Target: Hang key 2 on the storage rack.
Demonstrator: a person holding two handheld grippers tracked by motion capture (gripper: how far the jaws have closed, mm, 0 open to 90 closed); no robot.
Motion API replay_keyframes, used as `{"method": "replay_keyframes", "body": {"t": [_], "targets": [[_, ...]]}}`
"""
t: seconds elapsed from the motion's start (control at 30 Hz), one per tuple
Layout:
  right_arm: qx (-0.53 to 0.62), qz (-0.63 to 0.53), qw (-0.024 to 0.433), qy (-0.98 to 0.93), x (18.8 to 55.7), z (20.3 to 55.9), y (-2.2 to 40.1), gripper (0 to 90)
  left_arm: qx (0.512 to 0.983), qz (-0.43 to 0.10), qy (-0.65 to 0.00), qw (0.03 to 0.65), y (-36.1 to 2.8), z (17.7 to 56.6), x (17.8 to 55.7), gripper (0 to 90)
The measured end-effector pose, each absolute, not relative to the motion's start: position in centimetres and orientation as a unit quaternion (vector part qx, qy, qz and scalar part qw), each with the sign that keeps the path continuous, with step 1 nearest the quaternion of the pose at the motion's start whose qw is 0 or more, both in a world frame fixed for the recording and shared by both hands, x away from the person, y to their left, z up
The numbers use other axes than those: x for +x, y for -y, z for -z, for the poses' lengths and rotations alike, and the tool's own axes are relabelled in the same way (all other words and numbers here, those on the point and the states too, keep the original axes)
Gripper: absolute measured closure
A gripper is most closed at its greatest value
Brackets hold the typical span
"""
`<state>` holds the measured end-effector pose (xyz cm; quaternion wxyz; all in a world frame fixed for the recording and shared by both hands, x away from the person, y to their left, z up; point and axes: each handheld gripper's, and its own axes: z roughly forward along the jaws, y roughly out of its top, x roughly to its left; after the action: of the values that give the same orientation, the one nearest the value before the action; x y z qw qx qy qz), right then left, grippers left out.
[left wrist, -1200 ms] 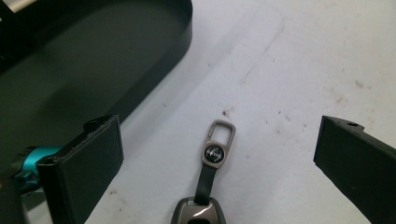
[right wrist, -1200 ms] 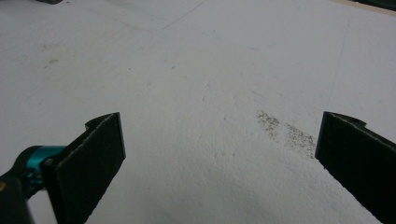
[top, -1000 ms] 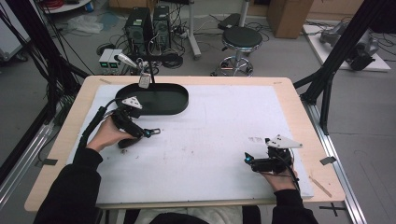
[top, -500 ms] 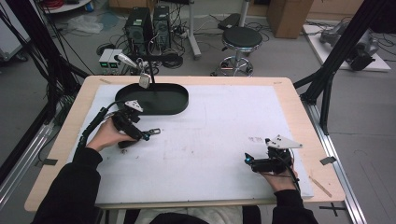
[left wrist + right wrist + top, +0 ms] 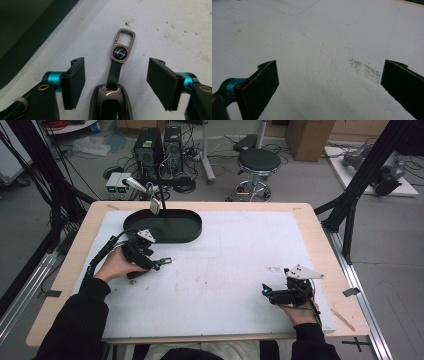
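Note:
A dark car key fob [image 5: 108, 103] lies on the white mat [image 5: 235, 270], its black strap ending in a metal clasp [image 5: 122, 47] that points away from me. My left gripper [image 5: 117, 81] is open, one jaw on each side of the fob and neither touching it. In the high view the left gripper [image 5: 150, 262] sits just in front of the black oval tray [image 5: 187, 234], with the clasp [image 5: 166, 261] poking out to its right. My right gripper [image 5: 329, 82] is open over bare mat, low at the front right [image 5: 267, 292] in the high view.
The oval tray stands at the back left of the mat, with a small tag on a stalk [image 5: 155, 206] rising over its far rim. A scuff mark [image 5: 364, 68] lies ahead of the right gripper. The wooden table edge [image 5: 330, 255] borders the mat.
The left hand and gripper have crept slightly right and nearer along the key. The right gripper has stayed put.

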<state>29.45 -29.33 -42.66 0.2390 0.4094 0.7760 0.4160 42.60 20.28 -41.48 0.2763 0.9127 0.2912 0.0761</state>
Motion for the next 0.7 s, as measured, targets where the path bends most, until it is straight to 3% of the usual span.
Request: {"method": "replay_keyframes", "body": {"t": [0.2,0.33,0.47,0.53,0.7], "targets": [[0.410,-0.417,0.238,-0.775,29.40,42.64,29.33,0.7,0.918,-0.070,-0.300,0.252,-20.40,42.17,42.82,40.8],[0.410,-0.416,0.237,-0.777,29.41,42.68,29.29,0.7,0.919,-0.078,-0.295,0.251,-20.37,42.09,42.72,59.5],[0.410,-0.416,0.238,-0.776,29.38,42.66,29.30,0.7,0.920,-0.085,-0.287,0.253,-20.13,42.00,42.64,63.2],[0.409,-0.416,0.238,-0.776,29.38,42.66,29.33,0.7,0.924,-0.103,-0.274,0.245,-19.79,41.89,42.53,80.6],[0.409,-0.416,0.238,-0.776,29.37,42.66,29.35,0.7,0.926,-0.105,-0.269,0.243,-19.79,41.79,42.56,83.5]]}}
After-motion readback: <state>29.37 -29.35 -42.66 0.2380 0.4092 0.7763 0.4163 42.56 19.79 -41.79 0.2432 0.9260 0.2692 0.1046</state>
